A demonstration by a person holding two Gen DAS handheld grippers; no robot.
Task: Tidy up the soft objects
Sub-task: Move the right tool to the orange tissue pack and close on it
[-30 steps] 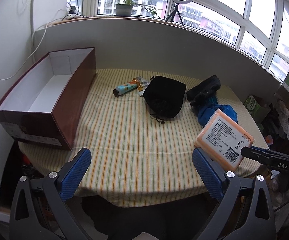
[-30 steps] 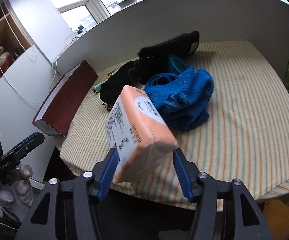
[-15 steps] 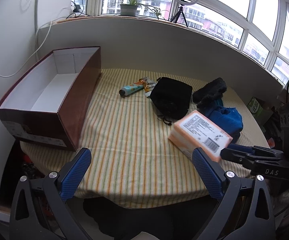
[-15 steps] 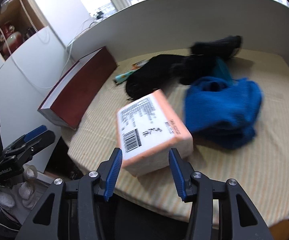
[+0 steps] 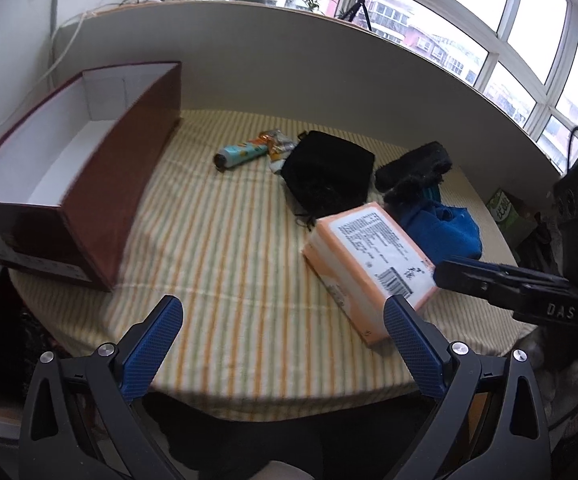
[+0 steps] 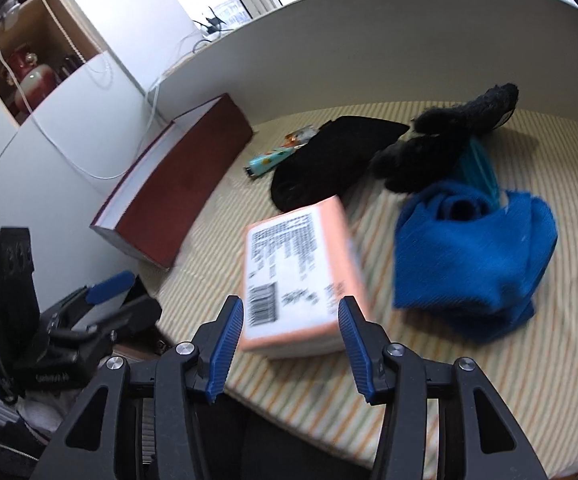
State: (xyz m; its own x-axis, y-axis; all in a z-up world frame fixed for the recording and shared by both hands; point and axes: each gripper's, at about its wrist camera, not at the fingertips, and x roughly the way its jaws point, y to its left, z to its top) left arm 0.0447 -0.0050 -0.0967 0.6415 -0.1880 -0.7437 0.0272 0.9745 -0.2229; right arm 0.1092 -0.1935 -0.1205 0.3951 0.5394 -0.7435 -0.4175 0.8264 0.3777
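An orange tissue pack (image 6: 297, 272) with a white barcode label hangs just above the striped tablecloth (image 5: 217, 248). My right gripper (image 6: 291, 320) is shut on its near end, both blue pads touching its sides while the jaws ease slightly wider. From the left wrist view the pack (image 5: 373, 256) sits at right, beside a blue cloth (image 5: 441, 228), a black pouch (image 5: 327, 176) and a black fuzzy item (image 5: 413, 168). My left gripper (image 5: 281, 306) stands open over the table's near edge with nothing between its fingers.
An open dark-red box (image 5: 89, 184) with a white inside stands at the table's left. A small teal tube (image 5: 241, 154) and a snack wrapper (image 5: 277, 144) lie beyond the middle. A curved white wall runs along the back.
My right gripper has carried the tissue pack leftward and lower over the table, label turning up. The left gripper has edged forward and slightly down.
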